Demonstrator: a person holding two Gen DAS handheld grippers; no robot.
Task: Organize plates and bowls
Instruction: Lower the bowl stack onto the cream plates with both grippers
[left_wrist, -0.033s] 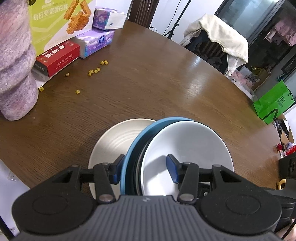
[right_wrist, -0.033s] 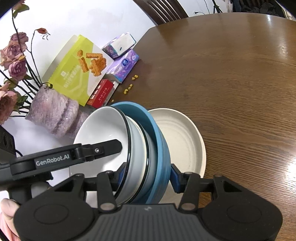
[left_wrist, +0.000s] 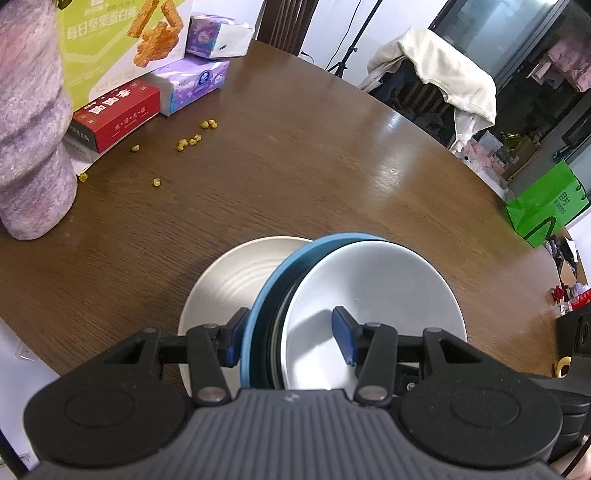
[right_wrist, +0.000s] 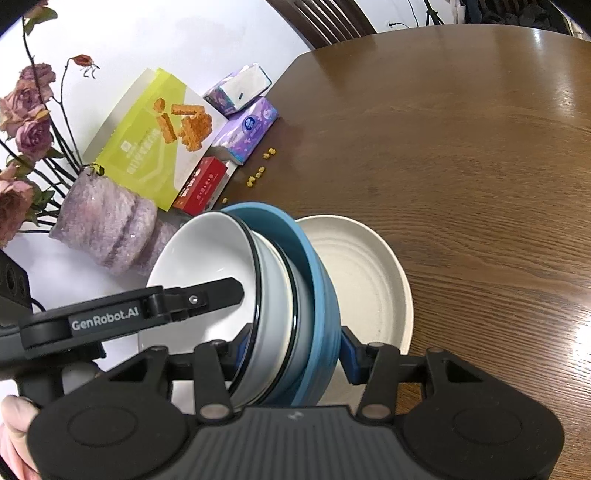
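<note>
Two grippers are sharing one load: I am holding a nested stack of bowls tipped up on edge, a white bowl (left_wrist: 369, 295) sitting inside a blue bowl (left_wrist: 275, 280), with at least one more dark-rimmed bowl between them. My left gripper (left_wrist: 288, 338) is straddling the rims, one finger pressing the blue outside, the other hanging inside the white bowl with a visible gap, so I am judging its jaws narrow but not pinching hard. My right gripper (right_wrist: 293, 352) is clamping the whole stack across its thickness. The stack is hanging just above a cream plate (right_wrist: 369, 280) that is lying flat on the table (right_wrist: 461, 147).

What I am worrying about is the inner bowls sliding out of the blue one, since they are tilted and glazed; a jerk or uneven lowering could send them clattering onto the plate. Loosening one gripper before the stack is seated flat could let it roll.

Room is opening wide to the far side, bare wood all the way. The near table edge is close below the plate, and the fuzzy vase (right_wrist: 107, 229), the boxes (right_wrist: 147, 136) and scattered yellow crumbs (left_wrist: 188, 141) are crowding the left side
</note>
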